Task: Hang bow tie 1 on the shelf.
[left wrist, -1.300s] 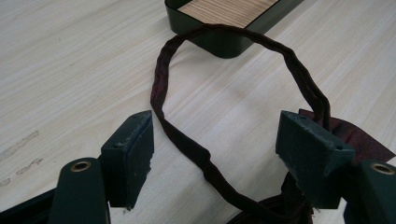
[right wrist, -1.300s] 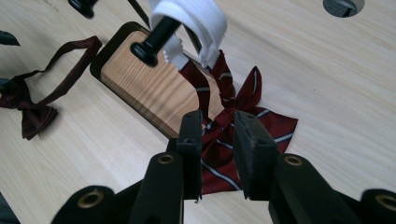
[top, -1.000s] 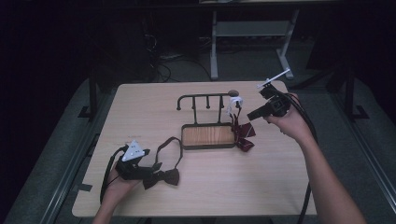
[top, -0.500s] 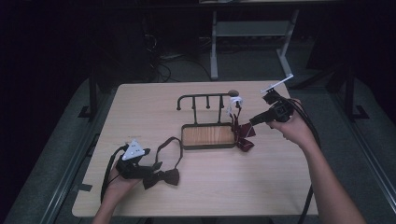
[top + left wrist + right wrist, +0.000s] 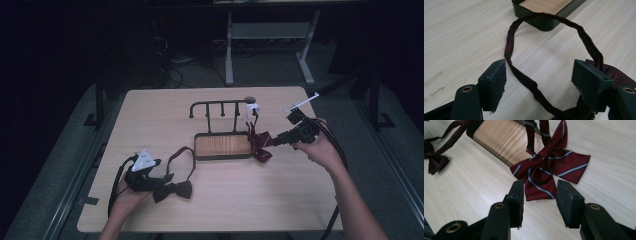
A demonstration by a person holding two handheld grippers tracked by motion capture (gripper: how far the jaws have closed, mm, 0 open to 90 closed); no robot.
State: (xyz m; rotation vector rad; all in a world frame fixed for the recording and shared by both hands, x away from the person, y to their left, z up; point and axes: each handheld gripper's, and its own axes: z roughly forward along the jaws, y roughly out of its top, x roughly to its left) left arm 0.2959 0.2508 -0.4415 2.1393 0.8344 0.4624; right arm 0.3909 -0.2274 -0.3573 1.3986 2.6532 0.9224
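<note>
Striped bow tie (image 5: 550,173) lies flat on the table (image 5: 150,115) by the rack's (image 5: 222,145) right end, strap going up toward the hooks, prob hung there. My right gripper (image 5: 540,192) sits just short of it; jaws have just been opening, nothing between them. Left gripper (image 5: 541,80) jaws apart, straddling the dark bow tie's (image 5: 172,191) strap (image 5: 524,80), not pinching.

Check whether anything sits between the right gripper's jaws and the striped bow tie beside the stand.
Nothing visible does. The right gripper, jaws just opened, points at the striped bow tie across bare table. The tie lies against the stand's tray, its straps running up to the rack.
</note>
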